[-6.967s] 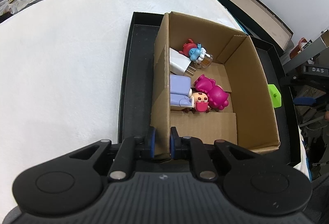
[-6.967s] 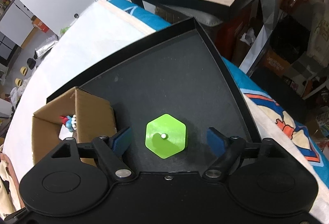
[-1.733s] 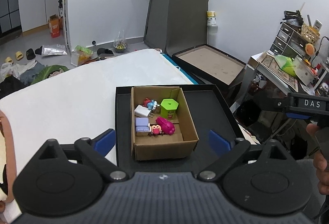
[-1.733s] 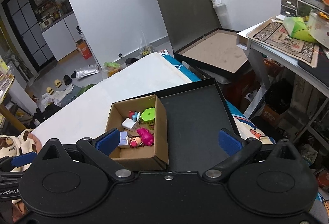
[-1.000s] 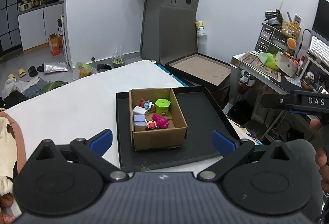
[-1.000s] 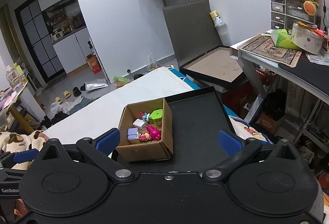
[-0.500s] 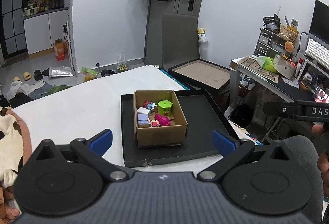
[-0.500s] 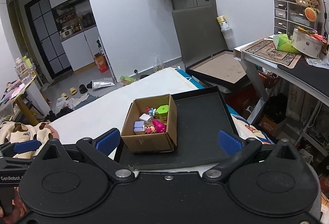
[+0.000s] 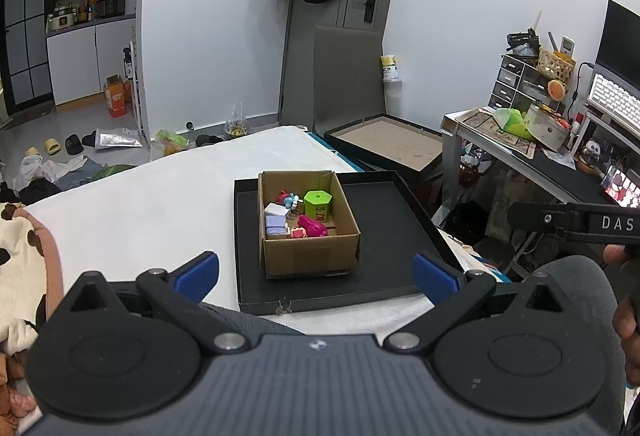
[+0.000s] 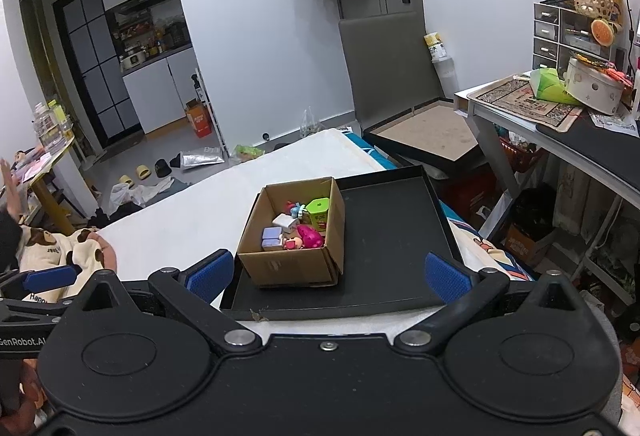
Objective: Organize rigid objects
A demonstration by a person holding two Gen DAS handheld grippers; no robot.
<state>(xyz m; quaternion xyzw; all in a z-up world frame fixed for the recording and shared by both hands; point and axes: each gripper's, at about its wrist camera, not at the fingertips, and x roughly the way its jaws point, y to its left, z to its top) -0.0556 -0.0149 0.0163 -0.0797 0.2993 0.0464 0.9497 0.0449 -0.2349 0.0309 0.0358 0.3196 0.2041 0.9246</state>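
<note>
A cardboard box [image 9: 312, 256] stands on a black tray [image 9: 392, 236] on the white bed; it also shows in the right wrist view [image 10: 288, 268]. Inside lie a green hexagonal container [image 9: 318, 205], a pink toy [image 9: 312, 226], a lilac block [image 9: 275, 227], a white charger [image 9: 275, 211] and a small red-and-blue figure [image 9: 289, 199]. My left gripper [image 9: 316, 272] is open and empty, held well back from the box. My right gripper [image 10: 326, 274] is open and empty, also well back and above the tray's [image 10: 392, 236] near edge.
A patterned blanket [image 9: 20, 244] lies at the bed's left. A second black tray with a brown inside [image 9: 388, 144] leans behind the bed. A cluttered desk [image 10: 560, 108] stands to the right. Shoes and bags lie on the floor [image 9: 80, 144].
Both grippers have drawn back and up from the box. Earlier the left was shut on the box wall and the green container sat on the tray; now it is in the box.
</note>
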